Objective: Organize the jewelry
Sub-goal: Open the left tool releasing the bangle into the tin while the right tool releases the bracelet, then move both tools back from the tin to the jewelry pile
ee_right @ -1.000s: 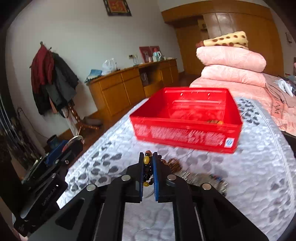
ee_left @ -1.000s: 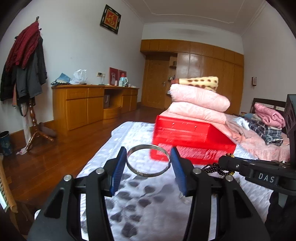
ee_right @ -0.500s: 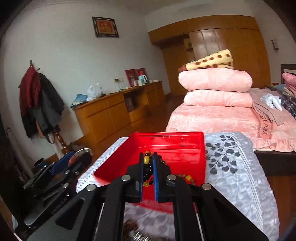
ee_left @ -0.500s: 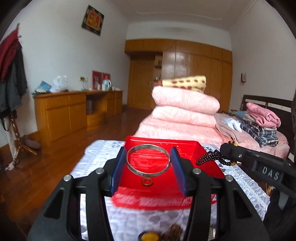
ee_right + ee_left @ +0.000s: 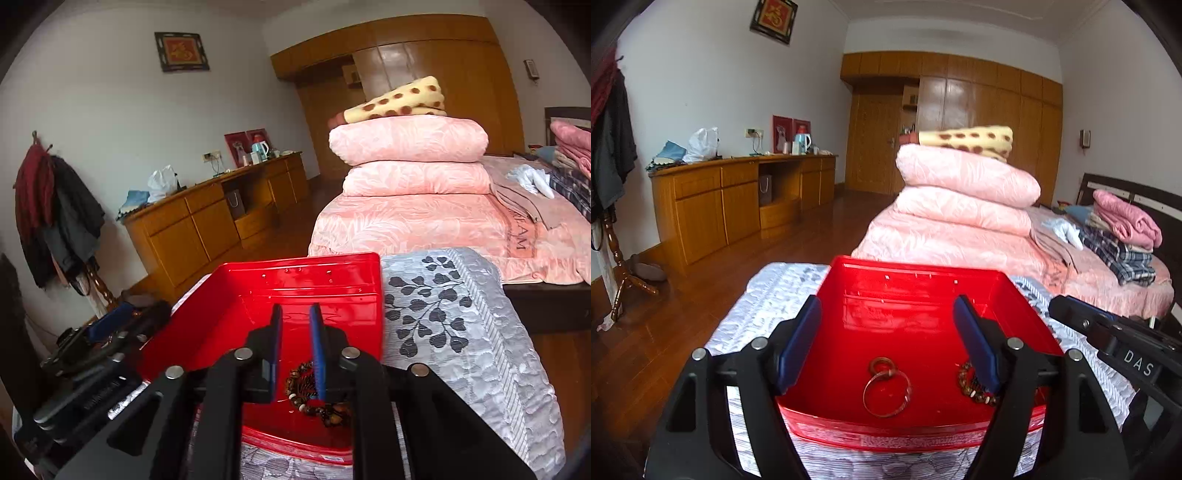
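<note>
A red plastic box (image 5: 923,291) stands on a grey patterned cloth. Inside it lie a silver bangle (image 5: 886,392), a small brown ring (image 5: 883,366) and a brown bead bracelet (image 5: 975,387). My left gripper (image 5: 888,334) is wide open and empty above the box. My right gripper (image 5: 296,345) is open a little and empty above the box (image 5: 306,284); the bead bracelet (image 5: 317,400) lies under it. The right gripper's body (image 5: 1108,339) shows at the right of the left wrist view.
The grey leaf-patterned cloth (image 5: 454,321) covers the table. Beyond stands a bed with folded pink quilts (image 5: 964,199). A wooden sideboard (image 5: 738,199) runs along the left wall, with a coat stand (image 5: 55,210) beside it.
Both grippers opened over the red box. The left let go of the silver bangle and the right let go of the beads; both now lie in the box.
</note>
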Tool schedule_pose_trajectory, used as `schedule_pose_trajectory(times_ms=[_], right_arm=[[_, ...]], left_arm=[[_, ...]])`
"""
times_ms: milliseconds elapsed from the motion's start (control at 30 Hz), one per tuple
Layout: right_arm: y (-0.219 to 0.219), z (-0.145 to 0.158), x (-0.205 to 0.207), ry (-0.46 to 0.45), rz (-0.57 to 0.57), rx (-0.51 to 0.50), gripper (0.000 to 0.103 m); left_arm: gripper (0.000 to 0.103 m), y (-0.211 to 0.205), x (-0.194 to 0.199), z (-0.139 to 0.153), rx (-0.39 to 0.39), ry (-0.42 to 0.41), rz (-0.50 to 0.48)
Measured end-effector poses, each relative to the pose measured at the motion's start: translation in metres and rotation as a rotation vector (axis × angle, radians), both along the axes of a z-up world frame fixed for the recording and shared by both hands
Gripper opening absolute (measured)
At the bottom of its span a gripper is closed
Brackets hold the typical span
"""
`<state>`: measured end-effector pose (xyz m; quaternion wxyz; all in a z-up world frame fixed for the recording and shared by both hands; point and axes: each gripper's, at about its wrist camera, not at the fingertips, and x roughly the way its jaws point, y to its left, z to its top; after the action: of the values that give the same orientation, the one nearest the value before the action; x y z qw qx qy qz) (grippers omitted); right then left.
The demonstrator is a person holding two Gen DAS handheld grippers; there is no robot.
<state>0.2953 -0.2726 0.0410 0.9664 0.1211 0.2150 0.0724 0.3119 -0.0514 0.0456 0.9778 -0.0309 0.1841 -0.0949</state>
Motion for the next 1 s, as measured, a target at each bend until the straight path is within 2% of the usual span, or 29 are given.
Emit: schedule_pose_trajectory(times_ms=[67, 267, 467, 533, 667, 733, 900, 1000], right_arm=[[-0.004, 0.004, -0.01, -0.015, -0.016, 0.003, 0.027], [-0.009, 0.006, -0.059, -0.045, -0.033, 0.018, 0.03], [-0.008, -0.007, -0.102, -0.024, -0.051, 0.024, 0.034], [-0.006, -0.012, -0.11, -0.008, -0.055, 0.016, 0.044], [0.0, -0.025, -0.127, 0.024, -0.066, -0.022, 0.057], [0.003, -0.032, -0.132, 0.053, -0.065, -0.036, 0.081], [0.006, -0.047, -0.14, 0.121, -0.062, -0.067, 0.086], [0.007, -0.054, -0.145, 0.141, -0.048, -0.077, 0.087]], left_arm=[[0.077, 0.004, -0.009, 0.006, 0.005, -0.026, 0.01], [0.083, 0.021, -0.054, 0.018, 0.02, -0.1, 0.042], [0.088, 0.029, -0.105, 0.014, 0.036, -0.151, 0.065], [0.093, 0.029, -0.121, 0.009, 0.05, -0.152, 0.059], [0.097, 0.031, -0.142, -0.007, 0.055, -0.096, 0.027], [0.097, 0.034, -0.147, -0.015, 0.045, -0.058, 0.017], [0.097, 0.042, -0.152, -0.041, 0.025, 0.05, 0.025], [0.097, 0.044, -0.157, -0.053, 0.029, 0.084, 0.034]])
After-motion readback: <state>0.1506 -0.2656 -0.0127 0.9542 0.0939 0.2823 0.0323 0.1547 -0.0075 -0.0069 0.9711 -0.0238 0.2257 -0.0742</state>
